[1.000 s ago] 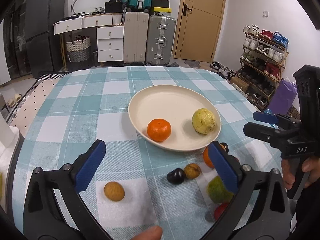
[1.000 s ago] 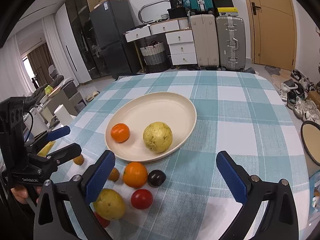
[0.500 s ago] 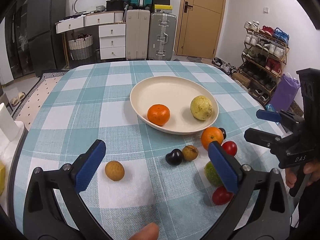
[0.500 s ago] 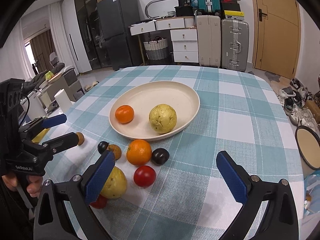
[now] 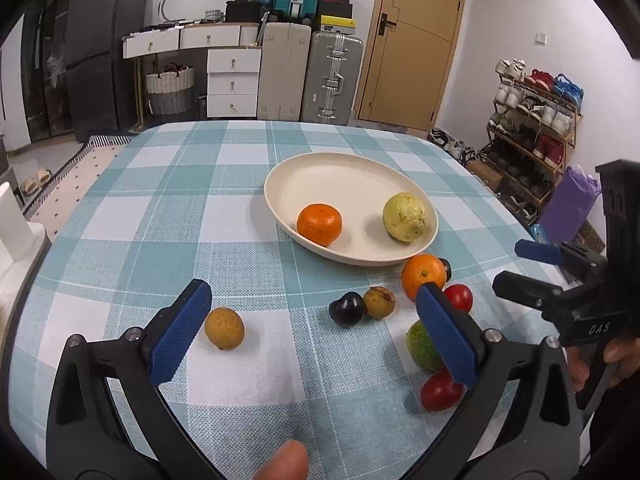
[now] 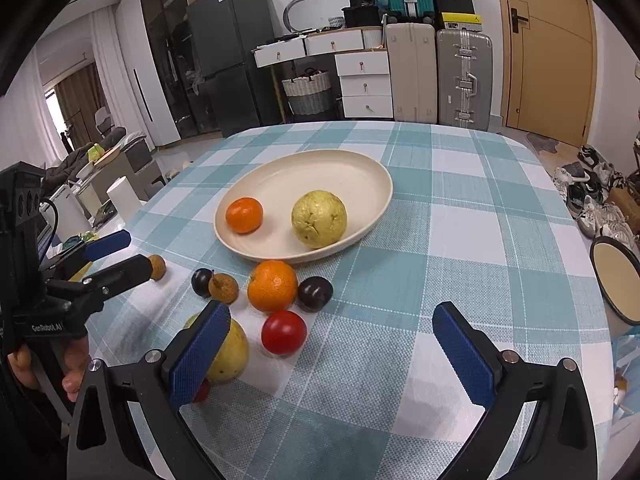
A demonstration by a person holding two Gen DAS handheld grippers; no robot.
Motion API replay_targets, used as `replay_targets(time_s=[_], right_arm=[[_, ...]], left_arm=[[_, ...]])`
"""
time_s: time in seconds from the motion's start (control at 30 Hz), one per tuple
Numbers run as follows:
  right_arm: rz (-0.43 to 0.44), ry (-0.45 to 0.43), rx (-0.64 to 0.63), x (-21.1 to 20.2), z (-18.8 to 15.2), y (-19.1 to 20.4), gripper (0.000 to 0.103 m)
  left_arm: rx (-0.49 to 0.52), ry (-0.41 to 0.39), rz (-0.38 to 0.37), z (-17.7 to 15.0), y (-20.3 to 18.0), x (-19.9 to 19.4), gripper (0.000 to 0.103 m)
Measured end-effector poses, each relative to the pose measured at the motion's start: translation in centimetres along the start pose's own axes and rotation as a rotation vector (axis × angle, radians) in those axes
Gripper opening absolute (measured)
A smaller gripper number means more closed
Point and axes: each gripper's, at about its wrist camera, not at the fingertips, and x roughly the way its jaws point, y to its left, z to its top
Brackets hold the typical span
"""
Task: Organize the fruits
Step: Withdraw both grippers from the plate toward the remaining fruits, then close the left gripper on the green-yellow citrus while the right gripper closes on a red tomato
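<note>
A cream plate [image 5: 340, 172] [image 6: 352, 168] on the checked tablecloth holds a small orange [image 5: 319, 224] [image 6: 244, 215] and a yellow-green guava [image 5: 404, 217] [image 6: 319, 219]. In front of the plate lie a bigger orange [image 6: 272, 285] [image 5: 423, 276], two dark plums [image 6: 315, 288] [image 5: 346, 308], a brown longan [image 6: 223, 287], a red tomato [image 6: 283, 332] and a yellow-green fruit [image 6: 230, 354]. A lone longan [image 5: 224, 328] lies apart to the left. My left gripper [image 5: 316, 334] and my right gripper [image 6: 332, 354] are both open, empty, hovering short of the fruit.
A round tray [image 6: 616, 280] sits off the table's right edge. White containers [image 6: 124, 196] stand left of the table. Suitcases [image 5: 308, 72], drawers and a shoe rack [image 5: 536, 120] line the room behind. A person's hand [image 6: 48, 364] holds the left gripper's handle.
Both grippers have drawn back from the plate, so the loose fruit in front of it has come fully into view. Nothing on the table has moved.
</note>
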Motion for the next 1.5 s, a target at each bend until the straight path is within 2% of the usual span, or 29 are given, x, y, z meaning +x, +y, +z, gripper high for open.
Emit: replay_targets(time_s=[0.17,0.47,0.9,1.1,1.3,1.5], right_arm=[[-0.003,0.004,0.011,0.0,-0.4,-0.4,0.103],[-0.017,0.034,0.035,0.4,-1.0,-1.0,0.103],[0.001,0.09,0.036,1.4,-1.7,-1.2,0.102],[0.032,0.096,0.025,1.3,-1.7,-1.1,0.101],[0.015,0.096,0.012,1.3,-1.7,-1.4,0.101],[0.022,0.108,0.024,1.4,-1.8,-1.9,0.101]], left_arm=[[0.002,-0.012,0.0,-0.2,-0.2,0.2,0.102],[0.087,0.023,0.01,-0.6,-1.9,0.7,0.102],[0.172,0.083,-0.058,-1.4,-4.5,1.3,0.102],[0.189,0.113,-0.113,-1.7,-5.6,1.8,0.102],[0.222,0.13,-0.117,-2.0,-6.5,2.4,0.102],[0.237,0.182,-0.143,-2.5,-7.3,3.7,0.101]])
